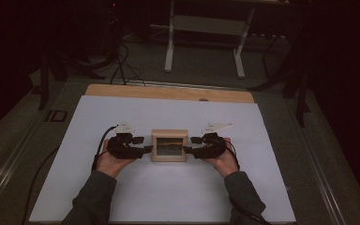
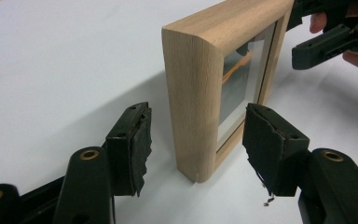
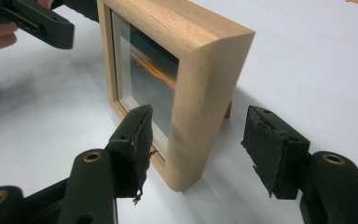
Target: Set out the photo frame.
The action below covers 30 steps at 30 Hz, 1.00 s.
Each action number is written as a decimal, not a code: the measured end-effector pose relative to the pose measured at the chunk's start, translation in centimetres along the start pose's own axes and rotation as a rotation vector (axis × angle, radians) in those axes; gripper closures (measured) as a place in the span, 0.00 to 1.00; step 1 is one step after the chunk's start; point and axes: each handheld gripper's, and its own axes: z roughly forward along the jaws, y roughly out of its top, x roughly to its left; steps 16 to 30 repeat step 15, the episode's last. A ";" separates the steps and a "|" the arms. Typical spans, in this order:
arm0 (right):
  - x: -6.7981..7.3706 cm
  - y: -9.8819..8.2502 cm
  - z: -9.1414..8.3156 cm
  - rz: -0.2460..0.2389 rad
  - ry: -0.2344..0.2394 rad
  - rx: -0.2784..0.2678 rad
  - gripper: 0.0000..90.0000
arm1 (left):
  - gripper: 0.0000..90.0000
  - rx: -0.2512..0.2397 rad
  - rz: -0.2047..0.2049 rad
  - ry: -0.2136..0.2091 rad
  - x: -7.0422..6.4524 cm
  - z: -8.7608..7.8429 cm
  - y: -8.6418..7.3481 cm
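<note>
The left gripper (image 1: 146, 144) stands spread around the wooden frame's (image 1: 169, 146) left edge, pads clear of the wood; the frame stands upright on the white sheet (image 1: 168, 192) (glass toward the person); the right gripper (image 1: 191, 145) gapes likewise, untouching

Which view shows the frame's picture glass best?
Right gripper view: the wooden frame turns its glass front, with an orange streak, toward the camera. Left gripper view shows the glass edge-on. High view shows it small and dim.

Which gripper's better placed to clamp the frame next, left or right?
Near even; slight edge left. The left gripper straddles the wooden frame edge squarely; the right gripper sits offset, pads clear.
</note>
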 end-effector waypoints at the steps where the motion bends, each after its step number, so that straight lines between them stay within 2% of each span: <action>1: 0.0 0.0 -0.1 0.002 0.000 0.004 0.46 | 0.47 -0.001 0.002 0.006 -0.1 -0.2 -0.1; 9: 0.0 -0.7 -0.5 -0.017 0.012 0.039 0.45 | 0.47 0.005 0.014 0.017 -0.4 -1.4 -1.0; 15: 0.1 -1.3 -1.2 -0.026 0.018 0.062 0.45 | 0.47 0.022 0.013 0.048 -0.2 -3.0 -2.7; 30: 0.1 -1.3 -1.2 -0.026 0.018 0.062 0.45 | 0.47 0.022 0.013 0.048 -0.2 -3.0 -2.7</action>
